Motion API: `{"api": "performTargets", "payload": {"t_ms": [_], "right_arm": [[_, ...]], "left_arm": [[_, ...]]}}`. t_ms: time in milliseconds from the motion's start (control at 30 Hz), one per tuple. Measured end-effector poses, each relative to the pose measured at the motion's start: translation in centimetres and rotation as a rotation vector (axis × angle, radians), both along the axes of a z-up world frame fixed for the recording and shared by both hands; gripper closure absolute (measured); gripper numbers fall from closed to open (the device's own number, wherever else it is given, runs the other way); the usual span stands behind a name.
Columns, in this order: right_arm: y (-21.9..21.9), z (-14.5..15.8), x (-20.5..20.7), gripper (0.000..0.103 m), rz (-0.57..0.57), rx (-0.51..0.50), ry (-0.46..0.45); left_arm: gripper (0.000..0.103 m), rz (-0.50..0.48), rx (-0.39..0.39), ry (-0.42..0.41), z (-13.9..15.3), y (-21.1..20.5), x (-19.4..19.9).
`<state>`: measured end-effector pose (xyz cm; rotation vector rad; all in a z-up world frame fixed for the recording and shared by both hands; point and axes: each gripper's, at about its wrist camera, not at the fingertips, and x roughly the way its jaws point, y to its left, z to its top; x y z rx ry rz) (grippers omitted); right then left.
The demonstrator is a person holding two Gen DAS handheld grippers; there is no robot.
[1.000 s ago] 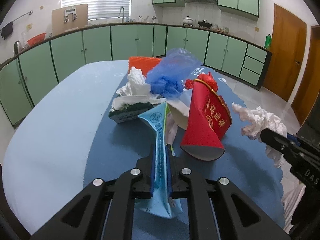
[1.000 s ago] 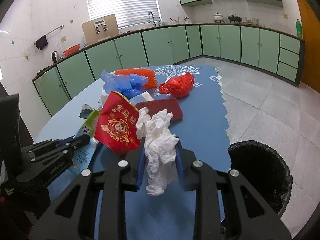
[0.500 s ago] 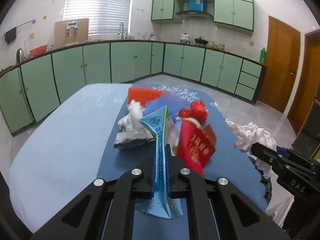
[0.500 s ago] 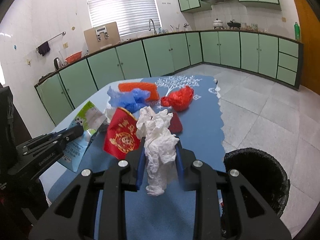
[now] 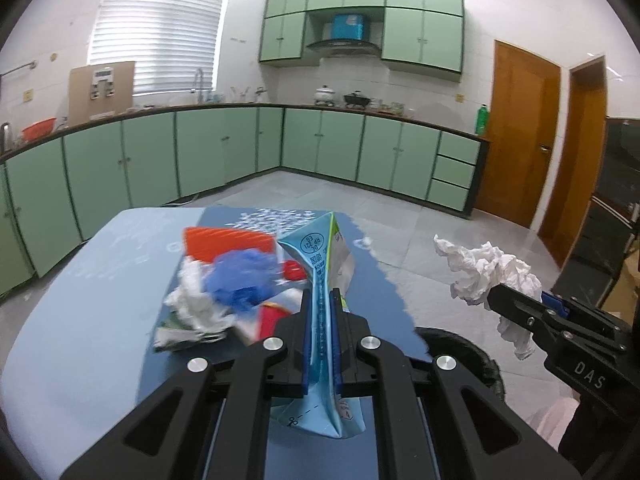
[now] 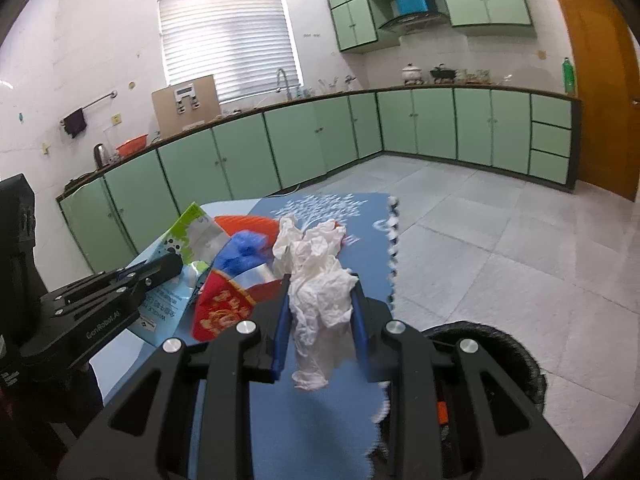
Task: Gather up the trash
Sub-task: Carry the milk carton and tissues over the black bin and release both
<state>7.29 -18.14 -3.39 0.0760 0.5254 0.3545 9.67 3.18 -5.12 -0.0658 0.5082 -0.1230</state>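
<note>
Trash in transit: flattened blue carton [image 5: 322, 280] clamped edge-on in the left tool [image 5: 321, 344], crumpled white tissue [image 6: 320, 292] pinched in the right tool [image 6: 319, 332], both carried clear above the table [image 5: 80, 304]. Jaws of the left tool pressed together on the thin carton, those of the right held a little apart by the tissue wad, its loose end dangling below the pads. Left behind on the dark blue mat [image 6: 360, 256]: a red paper cone [image 6: 218, 308] with gold print, a blue plastic bag [image 5: 240, 276], more white tissue [image 5: 192, 296] on a small box, an orange packet [image 5: 224, 242] at the far side. Black bin [image 6: 500, 344] waiting on the tiled floor just beside the table's right edge, its rim partly hidden behind the tool bodies. Step in hand, by the look of it: transport of two pieces toward the bin. Next move likely calls for swinging each tool over the bin's mouth before opening, tissue first since nearer, with care that the light tissue does not cling to a pad or drift wide.
</note>
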Motion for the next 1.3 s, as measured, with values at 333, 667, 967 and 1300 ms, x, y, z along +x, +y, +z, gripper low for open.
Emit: {"api": "performTargets", "payload": {"t_ms": [333,667,967,1300], "right_arm": [[-6.9,0.3,-0.3,0.077,-0.153,-0.015,-0.014],[-12.2,-1.8,-0.2,0.077,-0.267,-0.015,0.018],[-15.3,-4.8,0.7,0.077,-0.334,-0.016,0.076],[-17.9,-8.6,3.0,0.075,-0.37,-0.012,0.157]], "left_arm": [[0.095,-0.124,-0.005,0.01,-0.3,-5.6,1.9],[0.095,-0.241,0.001,0.033,-1.6,-11.9,3.8],[0.095,-0.308,0.013,0.074,-3.6,-16.0,5.6],[0.095,-0.354,0.042,0.142,-6.5,-19.5,8.6]]}}
